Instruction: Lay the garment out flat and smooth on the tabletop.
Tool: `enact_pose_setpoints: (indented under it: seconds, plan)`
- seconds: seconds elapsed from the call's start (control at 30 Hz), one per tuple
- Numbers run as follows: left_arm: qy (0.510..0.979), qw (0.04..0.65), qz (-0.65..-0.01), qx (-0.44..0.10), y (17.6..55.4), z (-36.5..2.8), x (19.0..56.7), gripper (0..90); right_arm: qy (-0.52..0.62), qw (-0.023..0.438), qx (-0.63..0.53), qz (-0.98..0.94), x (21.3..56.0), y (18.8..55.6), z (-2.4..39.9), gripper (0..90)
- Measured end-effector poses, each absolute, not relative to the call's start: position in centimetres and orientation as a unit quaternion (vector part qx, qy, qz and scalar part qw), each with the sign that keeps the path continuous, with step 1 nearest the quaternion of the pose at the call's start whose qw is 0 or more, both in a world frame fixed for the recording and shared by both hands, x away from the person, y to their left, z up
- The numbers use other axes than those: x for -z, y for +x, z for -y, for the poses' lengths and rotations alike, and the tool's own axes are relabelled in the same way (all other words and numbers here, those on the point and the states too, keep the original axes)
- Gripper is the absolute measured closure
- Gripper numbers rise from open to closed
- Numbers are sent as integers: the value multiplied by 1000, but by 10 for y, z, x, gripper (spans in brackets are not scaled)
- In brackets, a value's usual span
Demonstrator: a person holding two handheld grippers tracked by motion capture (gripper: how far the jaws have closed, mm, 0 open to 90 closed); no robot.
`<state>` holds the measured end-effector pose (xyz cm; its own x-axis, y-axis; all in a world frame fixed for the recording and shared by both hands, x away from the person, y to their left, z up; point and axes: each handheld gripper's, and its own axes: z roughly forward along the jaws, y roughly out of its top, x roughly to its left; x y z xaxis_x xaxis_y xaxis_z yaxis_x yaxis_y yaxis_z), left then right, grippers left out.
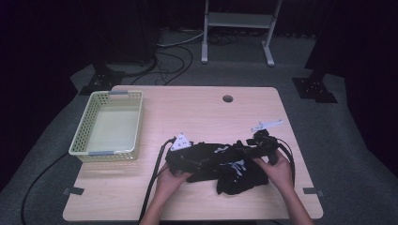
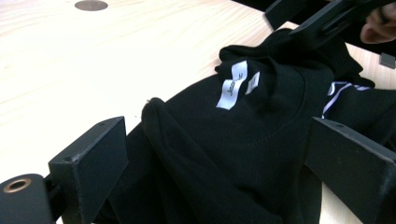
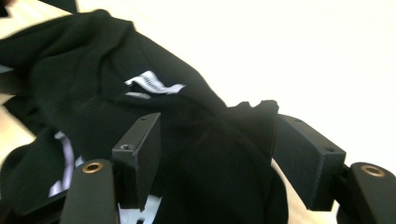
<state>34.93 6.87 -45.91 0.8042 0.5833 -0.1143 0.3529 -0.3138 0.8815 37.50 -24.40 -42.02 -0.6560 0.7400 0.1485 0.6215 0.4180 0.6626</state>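
Pale yellow basket [image 1: 111, 125] at far left of wooden surface [image 1: 197, 112], well apart from the rest; left hand-held gripper [image 1: 184, 161] at left end of black garment [image 1: 225, 166], jaws spread wide, cloth bunched between them, pads not pressing; white label [image 2: 235, 84] showing on garment near centre of surface; right hand-held gripper [image 1: 256, 146] at garment's right end, jaws part-spread with a fold of cloth between, pinch or not: cannot tell.
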Motion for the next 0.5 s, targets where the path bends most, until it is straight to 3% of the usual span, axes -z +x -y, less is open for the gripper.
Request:
enact_pose_setpoints:
  seconds: [0.3,0.43,0.5]
  plan:
    - [799,510,-304,-99,359,-67,463,57,411,93,-287,-860,429,399,223,405]
    - [800,506,-309,-95,362,-66,466,58,414,82,-266,-867,437,401,227,535]
    - [798,512,-305,-91,362,-67,466,100,414,77,-259,-869,440,400,230,577]
